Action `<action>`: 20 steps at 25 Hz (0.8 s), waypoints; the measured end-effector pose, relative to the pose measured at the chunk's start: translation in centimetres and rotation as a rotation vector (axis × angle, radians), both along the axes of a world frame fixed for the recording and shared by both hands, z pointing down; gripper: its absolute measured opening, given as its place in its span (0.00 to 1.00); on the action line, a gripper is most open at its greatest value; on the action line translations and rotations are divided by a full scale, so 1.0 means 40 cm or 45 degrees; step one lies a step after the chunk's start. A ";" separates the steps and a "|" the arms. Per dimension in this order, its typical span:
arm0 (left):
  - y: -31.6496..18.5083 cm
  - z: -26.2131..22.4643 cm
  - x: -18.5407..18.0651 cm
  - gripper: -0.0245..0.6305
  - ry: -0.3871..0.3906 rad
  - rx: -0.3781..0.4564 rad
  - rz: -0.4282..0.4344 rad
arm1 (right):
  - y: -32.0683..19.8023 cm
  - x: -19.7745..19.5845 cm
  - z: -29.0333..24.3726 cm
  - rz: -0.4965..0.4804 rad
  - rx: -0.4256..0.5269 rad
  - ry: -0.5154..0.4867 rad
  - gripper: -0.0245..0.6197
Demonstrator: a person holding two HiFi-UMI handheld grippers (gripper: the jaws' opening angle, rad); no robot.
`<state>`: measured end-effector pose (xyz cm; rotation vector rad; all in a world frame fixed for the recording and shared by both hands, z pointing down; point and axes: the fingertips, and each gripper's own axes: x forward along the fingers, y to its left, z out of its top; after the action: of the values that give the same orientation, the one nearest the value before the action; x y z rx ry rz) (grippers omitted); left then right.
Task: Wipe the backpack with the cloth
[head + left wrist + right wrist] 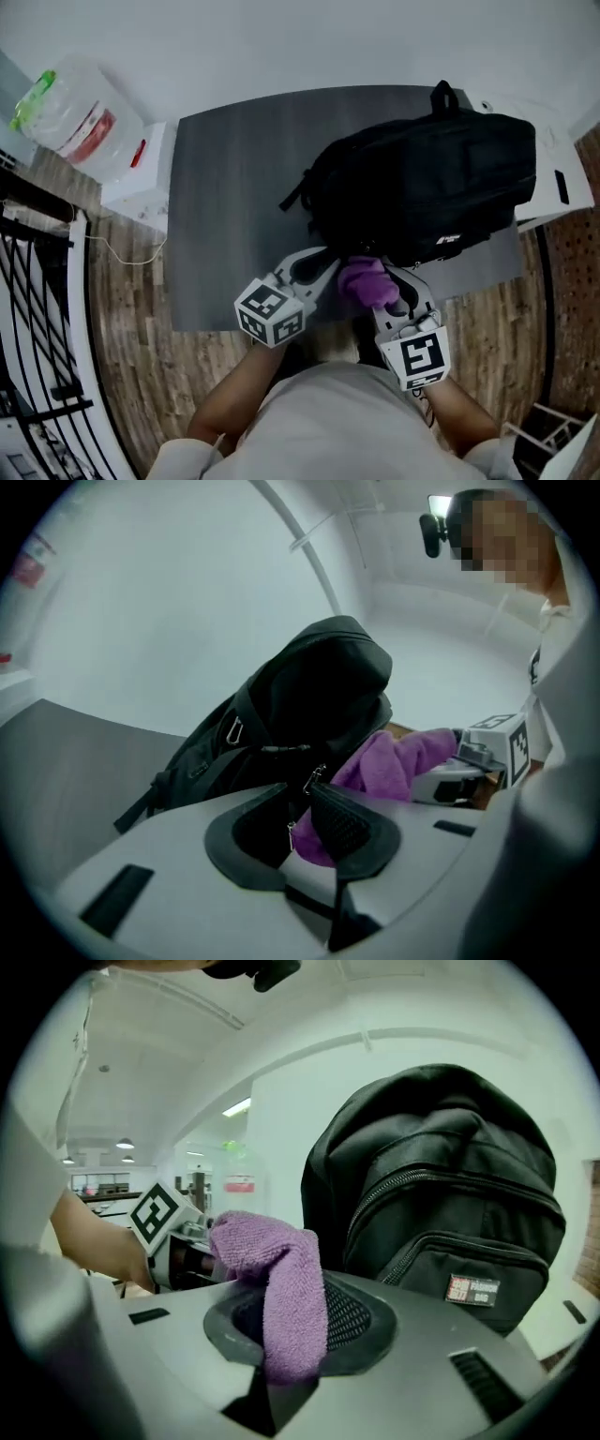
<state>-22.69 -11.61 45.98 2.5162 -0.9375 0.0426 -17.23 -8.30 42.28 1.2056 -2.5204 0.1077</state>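
A black backpack lies on its side on a grey mat; it also fills the left gripper view and the right gripper view. My right gripper is shut on a purple cloth, which is bunched up at the bag's near edge. Beside it, my left gripper is at the same edge, its jaws close together with a metal zipper pull in the narrow gap. The cloth shows just behind those jaws.
A white box with a clear plastic bag on it stands left of the mat. A black metal rack runs along the far left. A white platform lies under the bag's right end. Wooden floor surrounds the mat.
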 end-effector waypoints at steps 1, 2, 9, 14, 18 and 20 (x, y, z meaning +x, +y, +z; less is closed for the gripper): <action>0.001 -0.004 0.001 0.13 -0.035 0.028 0.083 | -0.001 -0.005 -0.001 0.088 0.010 0.011 0.17; 0.004 -0.009 0.000 0.13 -0.089 0.076 0.156 | 0.004 -0.010 -0.003 0.168 0.014 0.013 0.18; -0.020 -0.082 0.040 0.16 -0.239 0.328 0.395 | 0.102 -0.016 -0.019 0.486 0.016 0.038 0.18; -0.032 -0.024 0.039 0.20 0.092 -0.066 0.307 | 0.147 0.032 -0.020 0.581 -0.025 0.025 0.18; -0.067 0.045 0.031 0.31 0.036 -0.157 0.235 | 0.146 0.061 -0.017 0.594 -0.029 0.000 0.17; -0.098 0.073 0.027 0.35 -0.153 -0.048 0.197 | 0.138 0.067 0.000 0.616 -0.052 0.005 0.17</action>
<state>-21.63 -15.51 48.89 2.5694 -0.7777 0.2594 -14.57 -2.78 42.29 1.7683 -2.1594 0.2704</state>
